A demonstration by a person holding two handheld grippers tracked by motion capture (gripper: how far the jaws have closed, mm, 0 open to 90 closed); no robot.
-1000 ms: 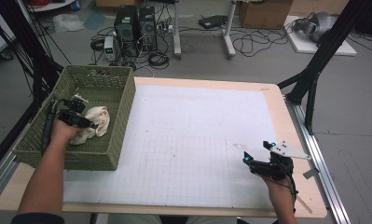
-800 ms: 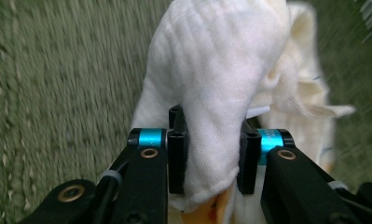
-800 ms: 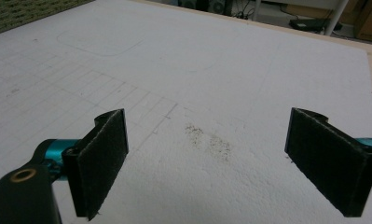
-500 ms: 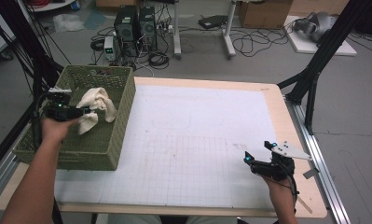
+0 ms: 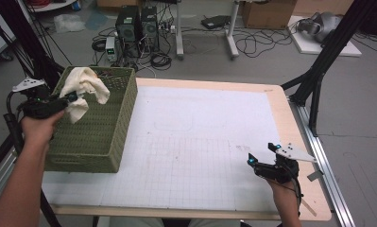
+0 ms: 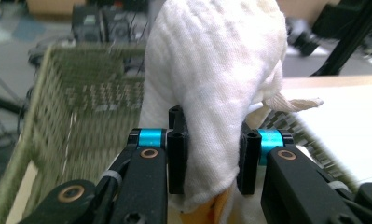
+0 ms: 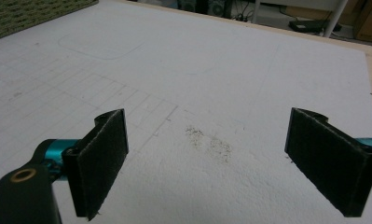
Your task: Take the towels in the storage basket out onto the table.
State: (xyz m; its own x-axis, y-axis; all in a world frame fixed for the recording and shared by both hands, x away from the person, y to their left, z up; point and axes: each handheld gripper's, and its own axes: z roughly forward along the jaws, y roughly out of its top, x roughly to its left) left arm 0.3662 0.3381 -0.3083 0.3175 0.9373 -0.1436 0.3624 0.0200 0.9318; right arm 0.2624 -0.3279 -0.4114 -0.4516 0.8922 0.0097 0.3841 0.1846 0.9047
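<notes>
Lifted since the earlier frame, the left gripper (image 5: 69,99) pinches a soft ribbed white cloth (image 5: 84,85) above the woven green basket (image 5: 98,137); the right gripper (image 5: 262,158) rests wide open, empty, over the gridded worktop (image 5: 200,142).

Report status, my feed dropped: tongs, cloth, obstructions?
Left tongs clamped on white cloth, above green basket. Right tongs open, empty, over mat. Nothing blocking.

Towel (image 6: 216,93) top edge cut off by the frame in left gripper view; it hides the far wall of the basket (image 6: 95,88), which is motion-blurred. Orange patch under the towel: unidentifiable.
</notes>
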